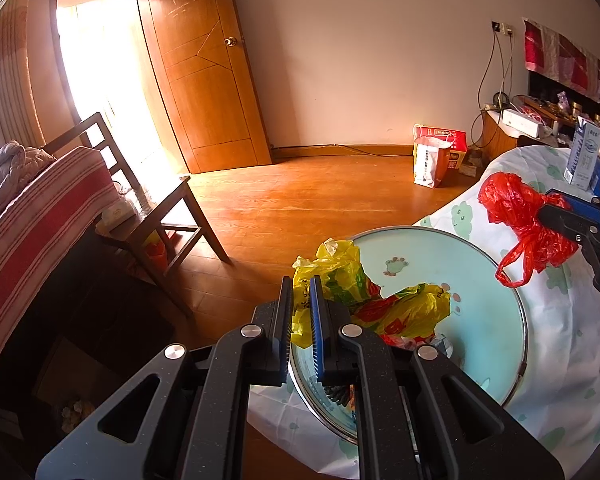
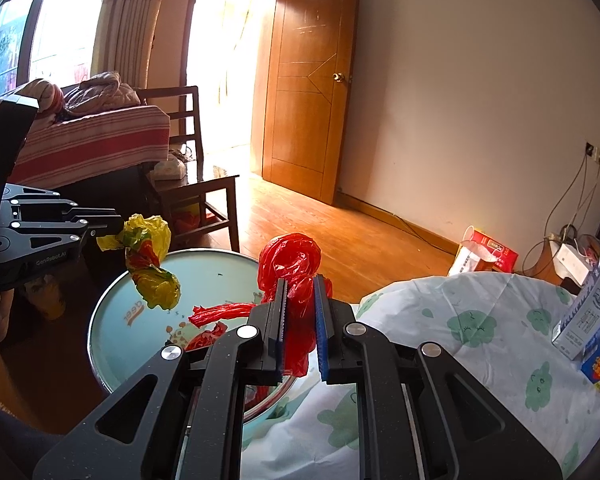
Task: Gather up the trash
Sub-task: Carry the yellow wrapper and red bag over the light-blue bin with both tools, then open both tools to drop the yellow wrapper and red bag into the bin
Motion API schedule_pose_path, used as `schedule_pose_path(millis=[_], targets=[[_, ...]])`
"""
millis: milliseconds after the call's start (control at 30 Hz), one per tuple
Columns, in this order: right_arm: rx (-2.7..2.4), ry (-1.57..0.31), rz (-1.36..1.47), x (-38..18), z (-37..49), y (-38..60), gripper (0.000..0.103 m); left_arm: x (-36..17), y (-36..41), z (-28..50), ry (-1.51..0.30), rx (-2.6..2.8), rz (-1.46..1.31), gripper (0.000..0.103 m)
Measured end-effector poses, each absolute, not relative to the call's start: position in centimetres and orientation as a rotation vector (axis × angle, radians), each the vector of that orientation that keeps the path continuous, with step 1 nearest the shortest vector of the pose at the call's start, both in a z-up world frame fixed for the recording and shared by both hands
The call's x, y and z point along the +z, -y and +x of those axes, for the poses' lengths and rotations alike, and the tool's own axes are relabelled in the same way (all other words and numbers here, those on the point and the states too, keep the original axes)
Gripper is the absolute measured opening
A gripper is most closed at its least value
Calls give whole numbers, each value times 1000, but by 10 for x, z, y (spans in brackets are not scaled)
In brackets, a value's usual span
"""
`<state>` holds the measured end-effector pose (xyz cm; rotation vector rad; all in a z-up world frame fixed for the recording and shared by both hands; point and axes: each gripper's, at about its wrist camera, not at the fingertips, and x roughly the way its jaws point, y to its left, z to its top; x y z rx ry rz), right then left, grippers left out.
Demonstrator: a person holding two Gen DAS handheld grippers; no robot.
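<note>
Milk carton (image 2: 588, 312) stands near red bag (image 2: 290, 264).

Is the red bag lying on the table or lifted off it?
Lifted. The red bag hangs crumpled from the right gripper, clear of the tray and cloth below.

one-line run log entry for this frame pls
left claw: shut on yellow bag | right claw: shut on red bag | both bags lifted over round tray
</note>
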<state>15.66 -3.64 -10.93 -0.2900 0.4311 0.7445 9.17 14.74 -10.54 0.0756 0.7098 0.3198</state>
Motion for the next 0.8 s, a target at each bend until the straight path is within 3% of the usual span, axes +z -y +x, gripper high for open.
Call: schedule_pose_path(millis=[133,167,200,267,333,367,433,800], targets=[[772,-417,-296,-108,153,35,14,-106,-146,92,-714,310,74,13],[784,-418,-298,-108,153,34,18,-106,-145,92,-714,304,71,14],[787,-414,-295,-108,153,35,28,-106,-145,92,-714,302,69,17],[787,-403,-283,-107,152,37,42,-105,-143,91,-704,305,69,58],[779,-391,-262,-106,151,41,52,-103,-142,89,-687,306,65,66],[769,-377,-243,-105,151,45,62,-102,-142,89,-687,303,61,74],[726,-354,-199,-103,149,54,67,-99,-143,87,-671,318,52,90],[490,-266,-89,-98,132,80,74,-70,-134,68,-536,305,19,94]])
